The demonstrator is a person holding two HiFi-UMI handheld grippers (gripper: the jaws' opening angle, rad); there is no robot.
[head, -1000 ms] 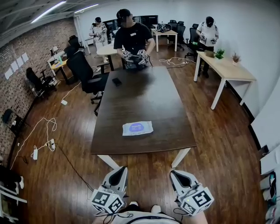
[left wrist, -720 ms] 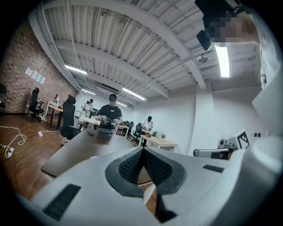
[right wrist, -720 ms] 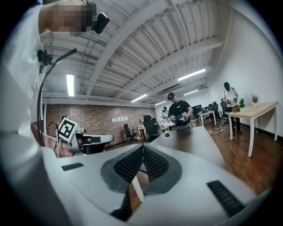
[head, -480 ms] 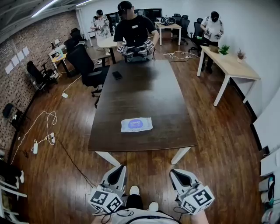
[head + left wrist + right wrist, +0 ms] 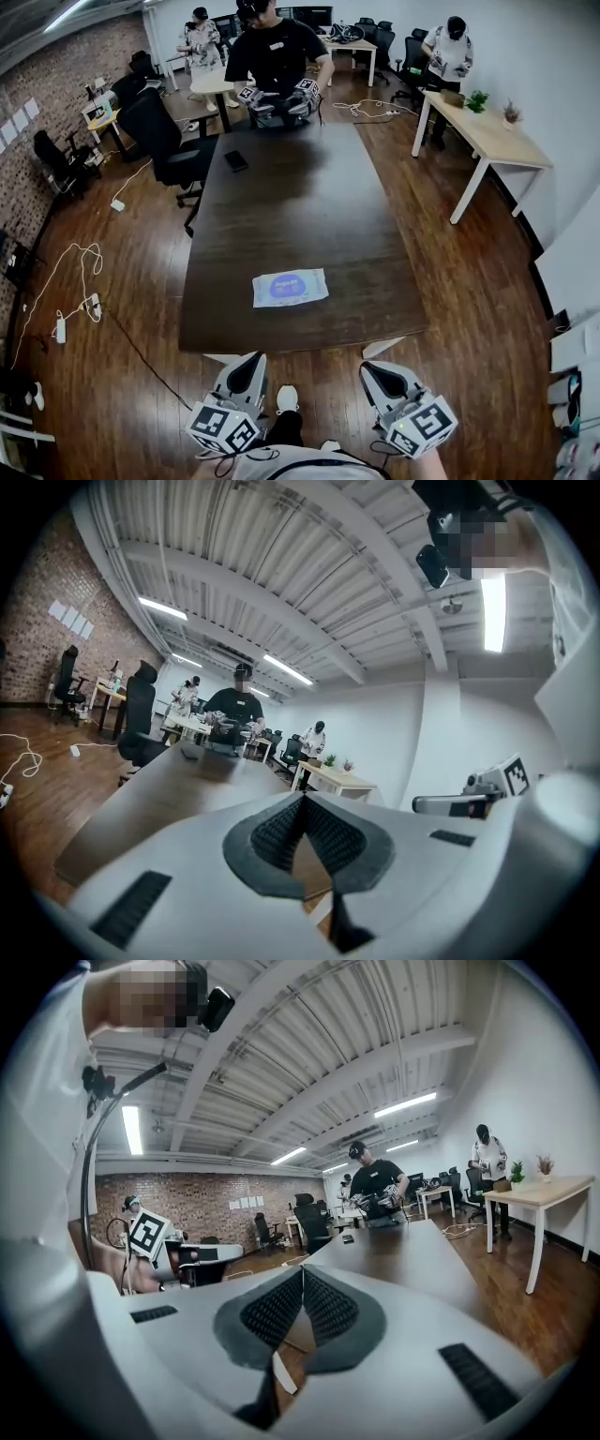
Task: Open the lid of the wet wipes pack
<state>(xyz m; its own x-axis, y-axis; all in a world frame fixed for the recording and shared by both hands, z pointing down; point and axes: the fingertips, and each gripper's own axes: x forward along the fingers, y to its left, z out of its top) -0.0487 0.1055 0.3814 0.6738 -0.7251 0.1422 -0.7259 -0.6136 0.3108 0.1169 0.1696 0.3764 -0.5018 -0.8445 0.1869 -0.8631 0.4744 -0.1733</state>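
On the table [image 5: 300, 202] lies wipes pack [image 5: 290, 288]

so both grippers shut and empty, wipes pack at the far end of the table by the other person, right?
No: the head view shows the wipes pack at the near end of the table. The left gripper and right gripper are indeed shut and empty.

The wet wipes pack [image 5: 291, 287] is lying on the surface [image 5: 300, 206] near its near edge; the left gripper [image 5: 254, 360] and right gripper [image 5: 368, 368] are hovering side by side before that edge, over the floor [image 5: 122, 375]; a person [image 5: 277, 52] is standing at the far end; a chair [image 5: 161, 133] is sitting left of the surface.
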